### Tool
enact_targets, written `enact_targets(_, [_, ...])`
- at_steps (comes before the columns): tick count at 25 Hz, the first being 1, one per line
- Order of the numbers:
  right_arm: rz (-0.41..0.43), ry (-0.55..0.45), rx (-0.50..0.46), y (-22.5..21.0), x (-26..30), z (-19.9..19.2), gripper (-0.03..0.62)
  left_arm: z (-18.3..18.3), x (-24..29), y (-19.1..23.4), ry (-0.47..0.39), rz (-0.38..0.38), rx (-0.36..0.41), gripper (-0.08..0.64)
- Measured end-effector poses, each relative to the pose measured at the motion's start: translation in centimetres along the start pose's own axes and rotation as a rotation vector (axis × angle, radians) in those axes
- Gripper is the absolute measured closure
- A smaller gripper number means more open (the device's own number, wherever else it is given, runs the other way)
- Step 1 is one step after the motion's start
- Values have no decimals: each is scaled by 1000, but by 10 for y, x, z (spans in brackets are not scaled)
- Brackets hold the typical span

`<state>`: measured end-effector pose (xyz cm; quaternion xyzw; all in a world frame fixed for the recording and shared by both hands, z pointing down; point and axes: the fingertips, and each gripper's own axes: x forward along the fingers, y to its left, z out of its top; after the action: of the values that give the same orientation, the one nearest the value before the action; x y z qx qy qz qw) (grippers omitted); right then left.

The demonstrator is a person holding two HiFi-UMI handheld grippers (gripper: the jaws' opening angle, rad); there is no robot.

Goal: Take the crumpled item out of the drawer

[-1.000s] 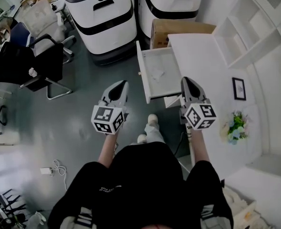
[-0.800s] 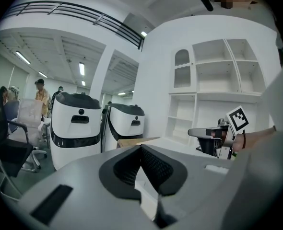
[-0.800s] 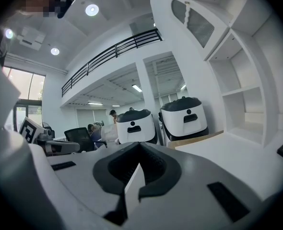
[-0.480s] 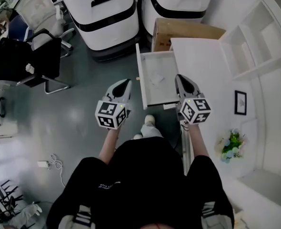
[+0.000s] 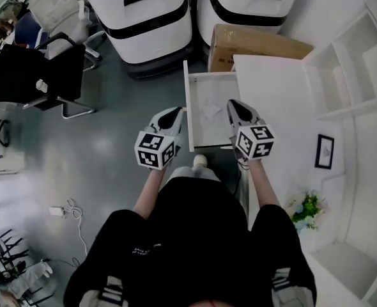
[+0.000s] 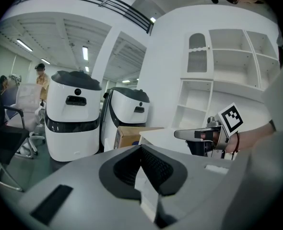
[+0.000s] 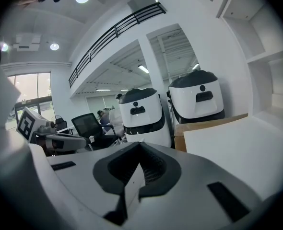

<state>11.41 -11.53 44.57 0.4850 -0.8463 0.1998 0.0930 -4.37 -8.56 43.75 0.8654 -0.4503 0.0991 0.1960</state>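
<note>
Crumpled item [image 5: 209,110]: a pale, wrinkled piece lying on the floor of the open drawer [image 5: 188,88], about midway along it. The drawer is pulled out leftward from the white desk [image 5: 271,82], and nothing else can be seen inside it.

Step in hand: approach. No contact with the item has been made.

- Left gripper [image 5: 174,113]: the jaws are pressed together with nothing between them. In the head view its tip sits at the drawer's left front panel, outside the compartment.
- Right gripper [image 5: 234,105]: the jaws are pressed together and empty. Its tip overlaps the drawer's right edge, just right of the item in the head view. Its height above the drawer cannot be told.

Next move, as judged: the right gripper is the better placed. It needs to spread its jaws, tip down into the compartment, straddle a raised fold of the item, close, and lift clear of the drawer walls. A soft, light piece may slip from a shallow pinch.

Change from one second ago: both grippers have advanced toward the far side. The left tip, formerly well short of the front panel, has reached it. The right tip, formerly at the near right corner, is now alongside the item. The jaws remain closed throughout.
</note>
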Motion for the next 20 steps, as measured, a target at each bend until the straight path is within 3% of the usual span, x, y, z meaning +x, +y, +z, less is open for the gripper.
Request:
enact_targets(14, [-8, 225, 59, -15, 67, -79, 600, -44, 48, 11, 150, -65, -54, 563])
enact_targets(20, [-37, 317, 43, -26, 88, -120, 600, -60, 65, 14, 185, -101, -55, 563])
